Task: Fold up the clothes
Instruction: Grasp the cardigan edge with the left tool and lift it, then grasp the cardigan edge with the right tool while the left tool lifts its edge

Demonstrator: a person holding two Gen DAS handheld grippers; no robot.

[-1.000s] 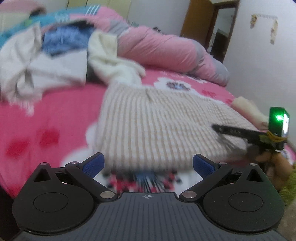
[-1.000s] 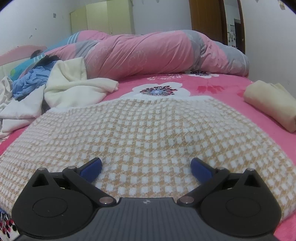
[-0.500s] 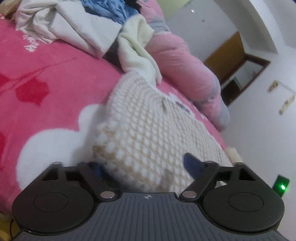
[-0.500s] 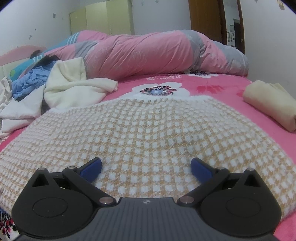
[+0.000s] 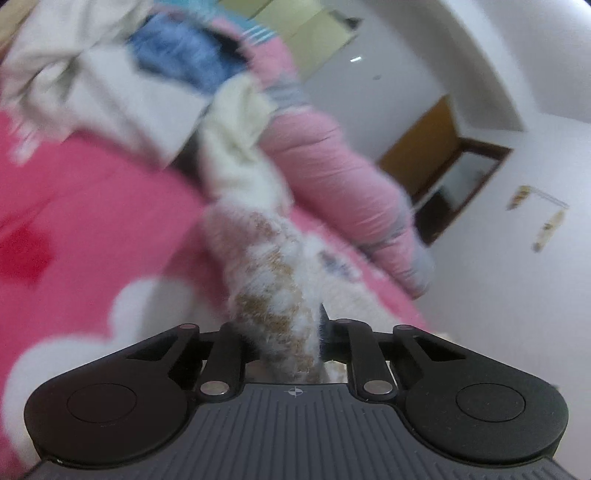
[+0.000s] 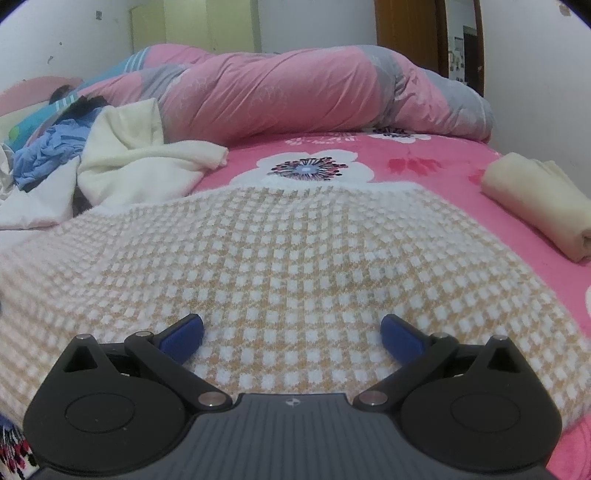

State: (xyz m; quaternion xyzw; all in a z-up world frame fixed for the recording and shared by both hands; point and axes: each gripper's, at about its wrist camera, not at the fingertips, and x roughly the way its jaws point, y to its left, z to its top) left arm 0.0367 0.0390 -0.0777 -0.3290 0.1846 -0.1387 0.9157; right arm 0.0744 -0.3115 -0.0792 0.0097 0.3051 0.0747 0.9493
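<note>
Broadly, a bed (image 6: 424,162) with a pink flowered cover fills both views, and a long pink and grey quilt (image 6: 295,88) lies rolled along its far side. On the near part of the bed lies the checked sweater (image 6: 280,258), a tan and white knit, spread flat and wide in the right wrist view, its far edge reaching a white flower printed on the cover. To the sweater's left sits a heap of unfolded clothes (image 6: 122,170), cream, white and blue, with one cream piece touching the sweater's far left edge. On the right, apart from the sweater, rests a rolled cream cloth (image 6: 535,210). A wooden door (image 6: 406,33) stands behind the quilt.

The right gripper (image 6: 291,334) hangs low over the sweater's near middle, its blue pads spread wide with nothing pinched between them. The left gripper (image 5: 282,332) has just been closing, and in its own blurred, tilted view its jaws are drawn in on a bunched fold of the sweater's edge, the knit rising in a ridge from between the fingers toward the clothes heap. Only a sliver of one blue pad (image 5: 323,318) shows beside the fabric.
</note>
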